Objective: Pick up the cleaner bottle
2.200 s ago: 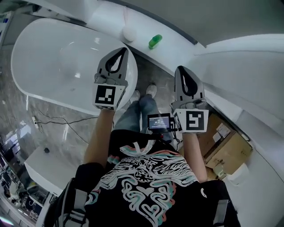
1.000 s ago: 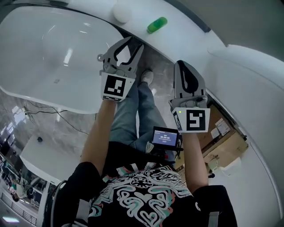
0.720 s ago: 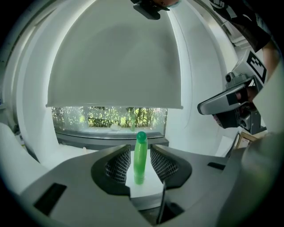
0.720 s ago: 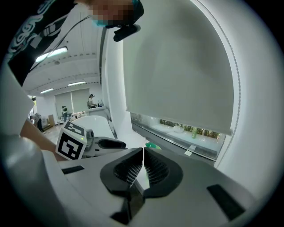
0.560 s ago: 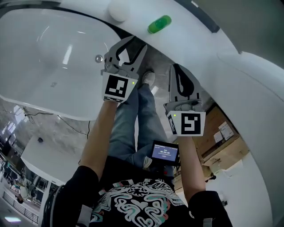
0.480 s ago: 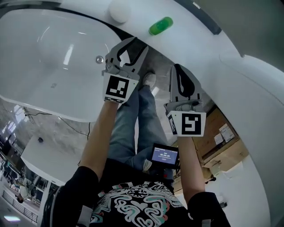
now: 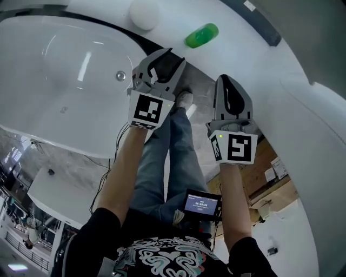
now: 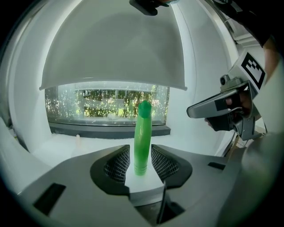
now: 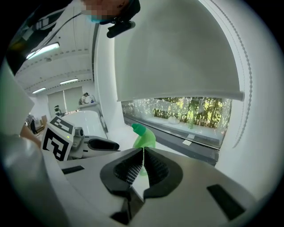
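- Bottle place: the cleaner bottle (image 7: 201,35) stands on the white ledge (image 7: 243,48) beyond the bathtub (image 7: 48,108), at the upper middle of the head view, just right of a round white object (image 7: 144,12).
- Long axis: in both gripper views the cleaner bottle (image 8: 143,137) stands upright, cap on top, with the window behind it.
- Left hand-held gripper (image 7: 171,53): its jaws stand partly apart and hold nothing. In the left gripper view the bottle shows exactly in the gap between the jaws of the left hand-held gripper (image 8: 142,163), but the pads do not touch it. The head view shows it ahead of the tips, up and to the right in the frame.
- Right hand-held gripper (image 7: 227,79): its jaws are closed together and empty, as the right gripper view shows (image 9: 143,165). From there the cleaner bottle (image 9: 144,138) sits just left of the jaw line and further ahead.
- Nearer hand: the left one, by my reading, and it is already lined up. The coming move looks like a straight push forward until the upright body sits between the pads.
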A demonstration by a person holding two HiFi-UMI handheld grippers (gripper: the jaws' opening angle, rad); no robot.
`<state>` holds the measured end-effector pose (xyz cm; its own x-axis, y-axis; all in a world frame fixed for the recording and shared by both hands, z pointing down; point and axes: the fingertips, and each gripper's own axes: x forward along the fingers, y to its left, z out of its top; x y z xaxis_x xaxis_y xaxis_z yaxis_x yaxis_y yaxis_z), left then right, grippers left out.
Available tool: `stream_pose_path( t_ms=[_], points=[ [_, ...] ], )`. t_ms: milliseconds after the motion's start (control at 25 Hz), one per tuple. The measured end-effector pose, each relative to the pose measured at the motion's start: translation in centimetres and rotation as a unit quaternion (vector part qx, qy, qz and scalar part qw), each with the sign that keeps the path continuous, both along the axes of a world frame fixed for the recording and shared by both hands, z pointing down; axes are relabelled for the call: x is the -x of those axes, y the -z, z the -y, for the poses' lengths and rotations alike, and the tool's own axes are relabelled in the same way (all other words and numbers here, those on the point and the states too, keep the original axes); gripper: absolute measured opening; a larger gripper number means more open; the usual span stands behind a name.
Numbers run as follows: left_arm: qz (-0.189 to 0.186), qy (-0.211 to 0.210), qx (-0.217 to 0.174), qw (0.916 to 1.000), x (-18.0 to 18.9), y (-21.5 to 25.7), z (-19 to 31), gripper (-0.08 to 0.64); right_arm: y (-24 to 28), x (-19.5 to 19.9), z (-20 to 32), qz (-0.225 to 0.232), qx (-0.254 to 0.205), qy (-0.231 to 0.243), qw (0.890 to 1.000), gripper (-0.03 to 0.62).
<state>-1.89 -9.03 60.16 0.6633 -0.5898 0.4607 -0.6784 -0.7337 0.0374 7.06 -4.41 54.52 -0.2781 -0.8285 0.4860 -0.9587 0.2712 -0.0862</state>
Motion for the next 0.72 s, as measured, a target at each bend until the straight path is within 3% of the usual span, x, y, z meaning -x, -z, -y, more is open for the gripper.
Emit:
stream_pose_path(
  t_ms=[320, 720],
  points=[
    [0.012, -0.021, 0.032, 0.9992, -1.5, -3.8, 1.1, 0.204, -2.2, 0.3, 0.7, 0.003, 0.007, -0.011, 1.000, 0.029],
    [0.037, -0.032, 0.010, 0.9988, -4.1, -5.6, 3.7, 0.265, -3.5, -0.1, 0.9, 0.009, 0.019, -0.026, 0.999, 0.029]
  ],
)
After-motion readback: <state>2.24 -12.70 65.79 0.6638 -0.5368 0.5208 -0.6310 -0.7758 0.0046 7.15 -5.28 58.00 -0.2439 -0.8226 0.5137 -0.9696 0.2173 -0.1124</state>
